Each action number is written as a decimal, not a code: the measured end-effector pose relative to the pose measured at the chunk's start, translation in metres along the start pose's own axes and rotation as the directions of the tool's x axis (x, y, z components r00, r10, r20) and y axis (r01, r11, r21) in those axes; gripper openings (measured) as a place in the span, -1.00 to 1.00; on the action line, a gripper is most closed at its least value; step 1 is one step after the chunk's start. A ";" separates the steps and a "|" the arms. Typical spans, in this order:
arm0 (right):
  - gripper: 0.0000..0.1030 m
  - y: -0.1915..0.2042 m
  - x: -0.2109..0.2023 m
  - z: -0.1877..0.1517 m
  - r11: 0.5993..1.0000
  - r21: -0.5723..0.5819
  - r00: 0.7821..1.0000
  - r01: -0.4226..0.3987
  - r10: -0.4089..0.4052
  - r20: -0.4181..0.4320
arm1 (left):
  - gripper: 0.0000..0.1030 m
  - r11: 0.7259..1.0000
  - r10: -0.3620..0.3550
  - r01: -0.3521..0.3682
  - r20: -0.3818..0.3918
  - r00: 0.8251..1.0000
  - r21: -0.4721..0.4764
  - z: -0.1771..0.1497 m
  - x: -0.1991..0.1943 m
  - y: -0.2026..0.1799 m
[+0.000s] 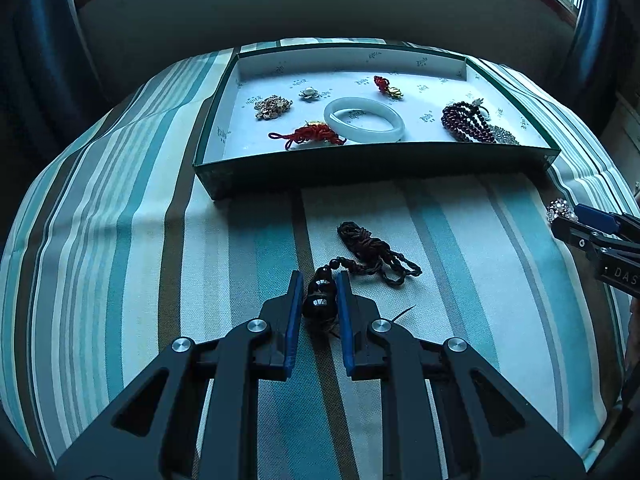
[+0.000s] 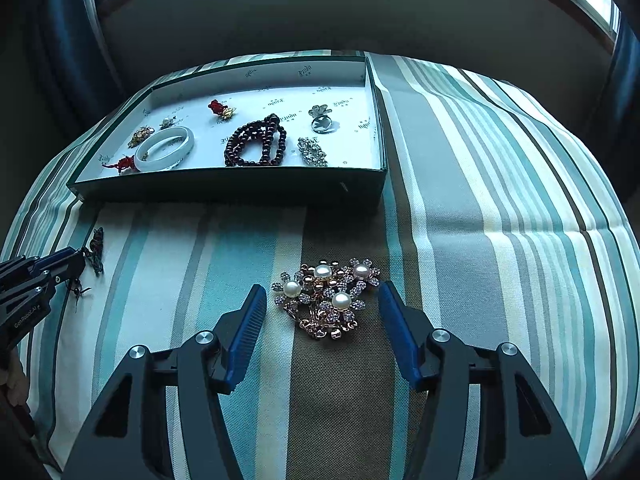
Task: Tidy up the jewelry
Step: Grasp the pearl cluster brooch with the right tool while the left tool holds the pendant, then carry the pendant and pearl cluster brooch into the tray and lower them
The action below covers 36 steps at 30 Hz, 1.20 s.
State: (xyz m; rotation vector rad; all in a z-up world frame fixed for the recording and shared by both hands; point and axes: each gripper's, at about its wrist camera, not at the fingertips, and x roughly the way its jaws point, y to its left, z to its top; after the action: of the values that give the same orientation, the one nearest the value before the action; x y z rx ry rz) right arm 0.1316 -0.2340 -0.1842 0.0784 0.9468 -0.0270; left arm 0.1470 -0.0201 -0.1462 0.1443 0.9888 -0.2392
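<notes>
Two hand-held grippers work over a striped tabletop (image 1: 120, 208), each closing in on a separate piece of jewelry that lies outside the box.

In the left wrist view, the left gripper (image 1: 319, 280) sits low in the centre of the frame. Its blue-padded fingers (image 1: 294, 312) are nearly closed around a dark gourd-shaped pendant (image 1: 318, 298), very close to or just touching its sides; the pendant appears to rest on the cloth. Its dark knotted cord (image 1: 376, 252) trails up and to the right in a loose tangle.

In the right wrist view, the right gripper (image 2: 322, 290) points forward and down at centre frame, fingers wide open on either side of a pearl and rhinestone brooch (image 2: 326, 296), touching nothing.

The shallow green box (image 1: 360, 168), lined in white printed paper, fills the upper middle of both views. It holds a pale jade bangle (image 1: 363, 119), dark red beads (image 1: 466, 122), red knotted charms (image 1: 308, 136), a gold cluster (image 1: 272, 107) and smaller sparkly pieces.

Likely risks: the pendant is round and glossy, so it could squirt out from between the pads as they tighten. If lifted, the trailing cord may drag, swing or catch on the near wall of the box. The brooch is flat and spiky, so the fingers could slide over it or snag the cloth. The two grippers sit near each other and could collide heading for the box.
</notes>
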 end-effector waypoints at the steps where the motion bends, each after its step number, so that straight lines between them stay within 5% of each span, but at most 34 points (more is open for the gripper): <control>1: 0.13 0.000 0.000 0.000 1.000 0.002 1.000 0.001 -0.001 0.004 | -0.67 1.000 0.001 -0.001 0.001 1.000 0.000 0.000 0.000 0.000; 9: -0.33 0.000 -0.004 -0.001 1.000 0.001 0.999 -0.013 0.013 0.033 | -0.67 1.000 -0.004 0.004 0.004 1.000 -0.001 0.001 0.000 0.000; 36: -0.34 0.003 -0.018 0.000 0.999 0.002 0.996 -0.043 0.042 0.073 | -0.68 1.000 -0.025 0.025 0.045 0.999 -0.006 0.005 -0.017 -0.002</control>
State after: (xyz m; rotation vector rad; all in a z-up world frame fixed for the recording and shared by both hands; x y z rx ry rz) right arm 0.1214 -0.2310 -0.1691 0.1000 0.8718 0.0079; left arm 0.1420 -0.0207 -0.1292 0.1199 0.9468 -0.2611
